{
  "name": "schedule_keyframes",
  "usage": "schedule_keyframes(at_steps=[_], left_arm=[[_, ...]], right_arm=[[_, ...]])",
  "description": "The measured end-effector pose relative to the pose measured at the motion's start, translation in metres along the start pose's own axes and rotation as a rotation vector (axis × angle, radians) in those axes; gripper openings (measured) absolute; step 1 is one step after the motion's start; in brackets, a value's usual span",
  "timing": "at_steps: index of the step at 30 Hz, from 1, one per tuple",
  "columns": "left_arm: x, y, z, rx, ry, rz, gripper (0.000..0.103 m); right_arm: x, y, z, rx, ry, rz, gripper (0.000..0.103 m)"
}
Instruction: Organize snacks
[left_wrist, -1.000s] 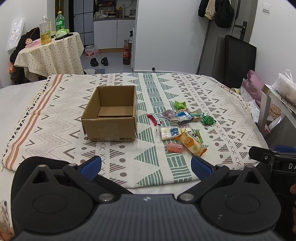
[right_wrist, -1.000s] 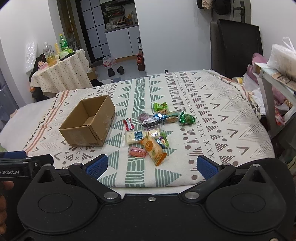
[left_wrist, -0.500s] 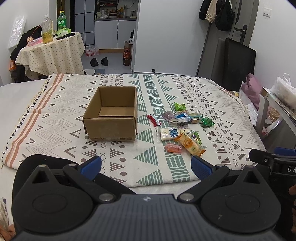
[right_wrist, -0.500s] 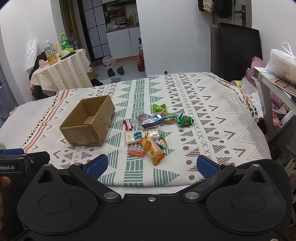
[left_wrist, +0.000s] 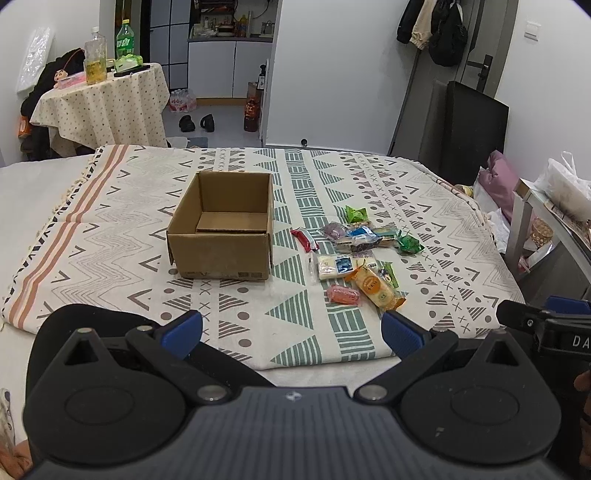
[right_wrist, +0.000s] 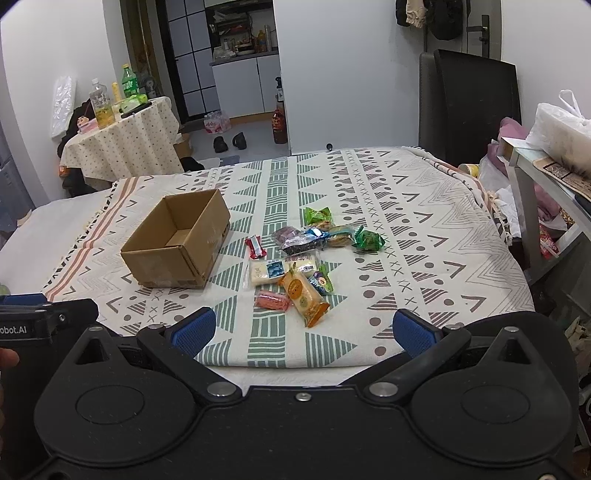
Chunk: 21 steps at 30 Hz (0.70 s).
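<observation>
nearest the cameras, the left gripper (left_wrist: 291, 328) and the right gripper (right_wrist: 304, 328) both hang over the near edge of the bed, each with its jaws spread wide and nothing between the blue pads. compared with a second ago both views have eased forward and dipped a little, so the box and the snacks sit slightly larger and lower in frame; nothing on the bed has shifted. that reads as the opening approach, with no snack lifted yet.

past the edge, on the patterned blanket (left_wrist: 110, 236), the closest snacks are a pink wrapped piece (left_wrist: 343, 294) and an orange packet (left_wrist: 376, 287) just beside it. behind them lie a white and blue packet (left_wrist: 332, 265), a red wrapper (left_wrist: 304, 239) nearer the box, and a loose cluster of purple, blue and green packets, some overlapping.

the cardboard box (left_wrist: 221, 240) stands to the left of the pile, open on top and seemingly empty, near the red wrapper but apart from it. the whole sorting job looks still ahead, and the pink piece seems the easiest first pick.
</observation>
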<state>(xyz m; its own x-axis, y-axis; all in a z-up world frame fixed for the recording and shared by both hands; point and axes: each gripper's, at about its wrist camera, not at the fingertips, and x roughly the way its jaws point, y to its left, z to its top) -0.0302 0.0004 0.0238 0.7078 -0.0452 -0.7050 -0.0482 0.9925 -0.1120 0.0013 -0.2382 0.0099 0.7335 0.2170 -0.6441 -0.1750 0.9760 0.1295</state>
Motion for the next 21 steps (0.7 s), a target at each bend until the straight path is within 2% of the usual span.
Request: schedule_keyframes(at_steps=[21], left_arm=[[0.012,0.001,0.004,0.020,0.024,0.005,0.103]], right_arm=[[0.007,0.000,0.002,0.004,0.020,0.015,0.103]])
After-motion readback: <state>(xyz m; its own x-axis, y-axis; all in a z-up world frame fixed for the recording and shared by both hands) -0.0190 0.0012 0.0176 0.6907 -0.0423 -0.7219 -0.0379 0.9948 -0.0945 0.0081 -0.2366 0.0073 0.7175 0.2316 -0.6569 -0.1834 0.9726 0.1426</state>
